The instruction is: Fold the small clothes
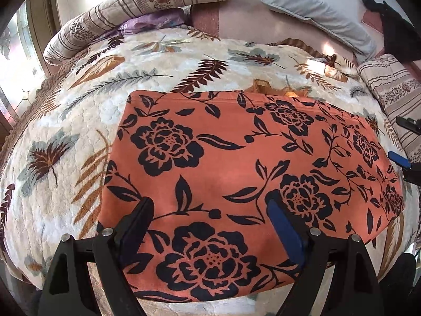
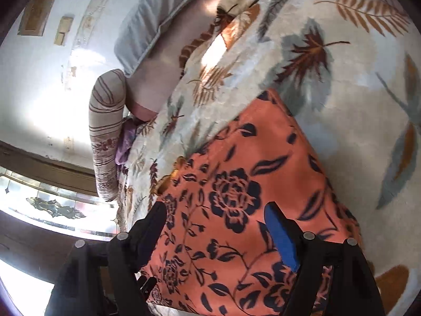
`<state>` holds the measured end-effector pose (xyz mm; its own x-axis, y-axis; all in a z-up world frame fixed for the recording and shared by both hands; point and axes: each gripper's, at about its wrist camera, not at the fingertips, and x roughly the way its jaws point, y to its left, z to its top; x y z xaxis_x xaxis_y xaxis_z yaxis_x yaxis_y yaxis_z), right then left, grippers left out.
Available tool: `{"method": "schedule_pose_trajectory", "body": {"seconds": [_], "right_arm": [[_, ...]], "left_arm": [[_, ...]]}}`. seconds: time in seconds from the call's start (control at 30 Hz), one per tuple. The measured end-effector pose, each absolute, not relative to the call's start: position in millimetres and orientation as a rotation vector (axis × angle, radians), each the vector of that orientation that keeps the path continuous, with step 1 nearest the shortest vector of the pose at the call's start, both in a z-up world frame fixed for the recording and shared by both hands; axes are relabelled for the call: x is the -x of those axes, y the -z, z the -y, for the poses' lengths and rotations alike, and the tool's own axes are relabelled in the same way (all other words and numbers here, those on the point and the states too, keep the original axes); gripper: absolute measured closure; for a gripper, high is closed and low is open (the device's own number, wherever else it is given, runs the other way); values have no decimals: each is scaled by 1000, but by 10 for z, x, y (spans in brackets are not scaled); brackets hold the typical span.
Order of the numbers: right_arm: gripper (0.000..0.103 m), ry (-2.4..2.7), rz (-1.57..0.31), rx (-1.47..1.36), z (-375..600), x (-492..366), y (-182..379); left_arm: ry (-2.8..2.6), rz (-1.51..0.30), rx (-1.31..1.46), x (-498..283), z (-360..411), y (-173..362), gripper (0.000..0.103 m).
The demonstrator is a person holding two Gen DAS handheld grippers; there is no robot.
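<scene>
Tongs [image 1: 210, 208] spread above flat orange floral garment [image 1: 236, 158].

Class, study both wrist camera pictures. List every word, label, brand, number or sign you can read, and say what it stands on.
None: no readable text shows in either view.
The orange floral garment and the leaf-print blanket carry patterns only.
The plaques on the wall are too blurred to tell any writing.

Daylight is glaring through the patterned glass window [image 2: 52, 205], overexposing it; fisheye edges are bending and darkening, the right view blurring.
</scene>
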<state>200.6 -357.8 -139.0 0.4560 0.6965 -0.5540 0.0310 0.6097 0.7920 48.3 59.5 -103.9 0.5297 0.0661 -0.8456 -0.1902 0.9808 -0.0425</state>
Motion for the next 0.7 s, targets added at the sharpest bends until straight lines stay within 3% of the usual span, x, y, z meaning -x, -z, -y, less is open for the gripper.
{"method": "schedule_pose_trajectory", "body": {"seconds": [0.17, 0.27, 0.47, 0.7], "right_arm": [[23, -356, -1107, -871, 3614, -2493, 1807], [23, -364, -1041, -912, 3693, -2421, 1626], [22, -424, -971, -896, 3807, -1502, 1334], [21, -358, -1044, -1036, 3957, -633, 1906]], "left_arm": [[-159, -1047, 138, -485, -697, 1217, 14], [-155, -1047, 133, -466, -721, 1187, 14], [-177, -1042, 204, -433, -772, 1054, 14], [-169, -1042, 166, -461, -541, 857, 14]]}}
